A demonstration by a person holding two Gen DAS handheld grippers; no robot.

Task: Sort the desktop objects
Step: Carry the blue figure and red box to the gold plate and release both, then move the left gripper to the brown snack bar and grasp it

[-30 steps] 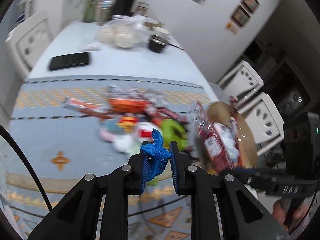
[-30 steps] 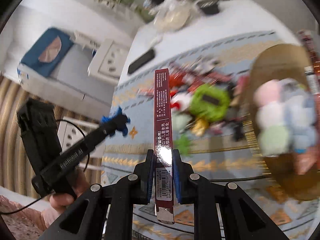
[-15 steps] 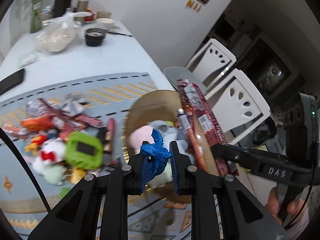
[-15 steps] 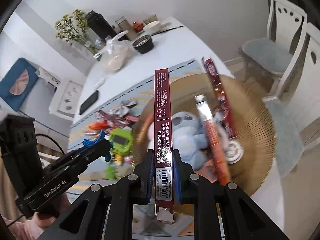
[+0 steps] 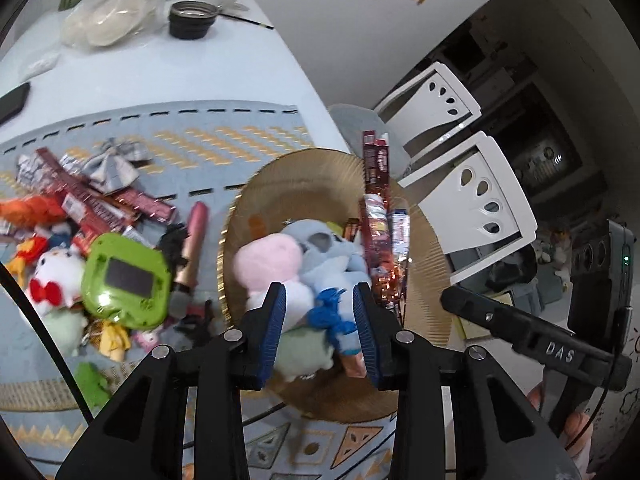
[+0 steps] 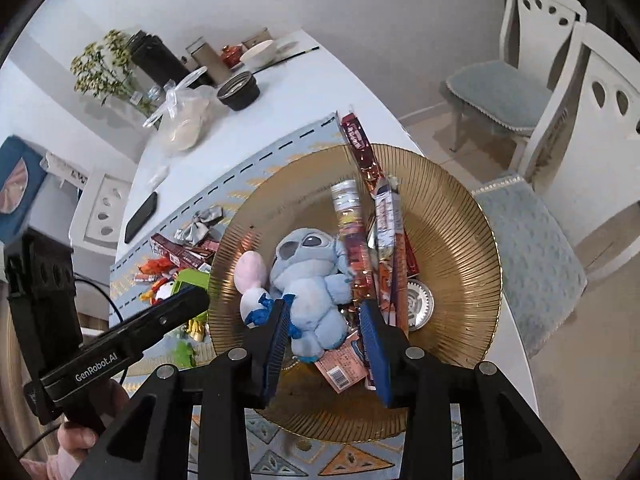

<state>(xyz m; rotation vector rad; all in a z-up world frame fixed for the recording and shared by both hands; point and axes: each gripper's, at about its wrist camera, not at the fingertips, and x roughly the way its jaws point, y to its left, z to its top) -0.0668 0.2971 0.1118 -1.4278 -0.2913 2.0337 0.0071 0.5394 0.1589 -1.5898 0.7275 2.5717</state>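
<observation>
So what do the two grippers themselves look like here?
Both are black plastic linkage frames with silver pivot screws and ribbed blue finger pads. The left gripper, seen from the right wrist, reads "GenRobot.AI" in white, with a black cable behind its boxy handle. The right gripper reads "DAS" and shows a green light. A pink sleeve shows.

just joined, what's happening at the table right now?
A person is sorting clutter into a gold plate with two handheld grippers. Both hover over the plate with jaws opening. The left gripper has a small blue toy loose between its jaws; the right gripper has a red snack box lying below it. More toys and snacks lie on the mat beside the plate.
</observation>
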